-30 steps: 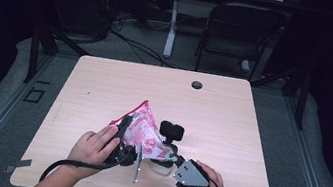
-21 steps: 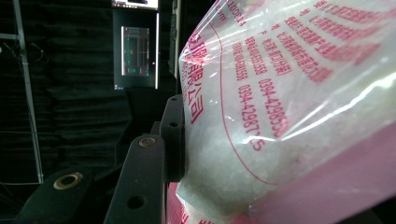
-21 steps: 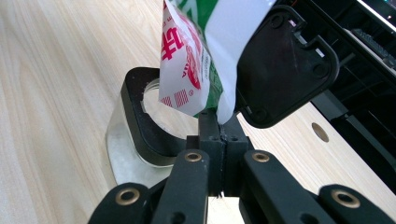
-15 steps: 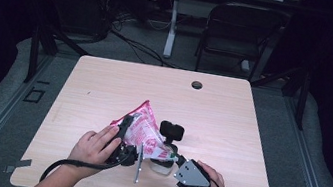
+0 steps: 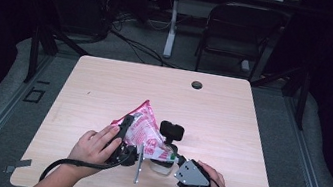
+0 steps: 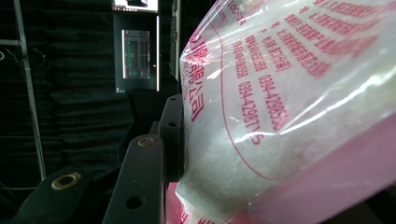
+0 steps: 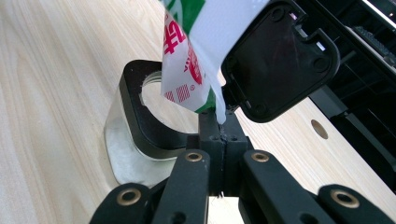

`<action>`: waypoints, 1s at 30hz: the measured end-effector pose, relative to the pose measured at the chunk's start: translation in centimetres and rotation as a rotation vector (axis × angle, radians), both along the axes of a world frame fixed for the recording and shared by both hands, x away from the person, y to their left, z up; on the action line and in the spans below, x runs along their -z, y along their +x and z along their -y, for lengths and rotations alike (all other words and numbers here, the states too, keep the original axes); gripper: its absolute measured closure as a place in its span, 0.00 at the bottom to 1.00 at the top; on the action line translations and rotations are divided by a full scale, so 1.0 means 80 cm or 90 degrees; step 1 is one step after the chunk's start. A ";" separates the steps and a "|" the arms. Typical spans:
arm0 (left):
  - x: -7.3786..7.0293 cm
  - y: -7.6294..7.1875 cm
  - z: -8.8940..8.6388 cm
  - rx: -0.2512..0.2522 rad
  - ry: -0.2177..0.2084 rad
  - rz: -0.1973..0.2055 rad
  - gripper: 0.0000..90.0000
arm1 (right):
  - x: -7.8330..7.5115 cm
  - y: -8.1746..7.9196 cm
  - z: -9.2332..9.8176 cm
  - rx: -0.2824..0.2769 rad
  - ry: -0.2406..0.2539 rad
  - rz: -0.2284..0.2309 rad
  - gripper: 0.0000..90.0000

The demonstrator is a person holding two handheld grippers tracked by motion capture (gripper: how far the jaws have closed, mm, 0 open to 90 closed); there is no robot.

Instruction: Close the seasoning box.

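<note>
A clear plastic bag (image 5: 143,124) with pink edges and red print, full of white grains, leans tilted over the table's front middle. My left gripper (image 5: 128,137) is shut on its body; in the left gripper view one black finger (image 6: 172,133) presses the bag (image 6: 289,112) and the other is hidden behind it. My right gripper (image 7: 219,122) is shut on the bag's lower corner (image 7: 187,60), which hangs just over the mouth of a small glass jar (image 7: 125,140). The jar's black flip lid (image 7: 280,60) stands open. In the high view the right gripper (image 5: 170,158) sits beside the jar (image 5: 159,166).
The wooden table (image 5: 230,124) has a round cable hole (image 5: 197,84) near its far edge. A thin metal rod (image 5: 138,169) lies at the front between the two hands. A folding chair (image 5: 241,32) and cables stand on the floor beyond the table.
</note>
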State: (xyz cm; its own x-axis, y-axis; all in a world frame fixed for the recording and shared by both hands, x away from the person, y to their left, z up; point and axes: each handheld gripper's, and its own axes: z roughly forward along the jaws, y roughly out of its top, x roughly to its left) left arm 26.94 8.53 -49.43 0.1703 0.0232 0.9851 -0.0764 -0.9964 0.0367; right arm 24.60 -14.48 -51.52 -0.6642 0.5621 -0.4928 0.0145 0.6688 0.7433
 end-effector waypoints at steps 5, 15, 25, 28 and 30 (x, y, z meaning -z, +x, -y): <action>0.000 0.000 0.000 0.005 0.001 0.008 0.73 | 0.000 -0.001 -0.001 0.000 0.000 0.002 1.00; -0.001 -0.001 0.000 0.007 0.008 0.009 0.73 | 0.000 -0.001 -0.001 -0.001 -0.001 0.003 1.00; -0.001 0.000 0.000 0.009 0.007 0.009 0.73 | 0.000 -0.002 -0.002 -0.001 0.001 0.004 1.00; -0.002 0.000 0.000 0.007 0.011 0.008 0.73 | 0.000 -0.001 -0.002 -0.001 0.000 0.003 1.00; -0.002 0.000 0.000 0.009 0.011 0.009 0.73 | 0.000 -0.001 -0.002 -0.001 0.001 0.003 1.00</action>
State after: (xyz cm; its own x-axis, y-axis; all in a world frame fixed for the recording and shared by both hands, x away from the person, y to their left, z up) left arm 26.92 8.50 -49.27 0.1560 0.0036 0.9877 -0.0904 -0.9957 0.0179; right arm 24.49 -14.34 -51.54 -0.6624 0.5619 -0.4955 0.0100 0.6679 0.7442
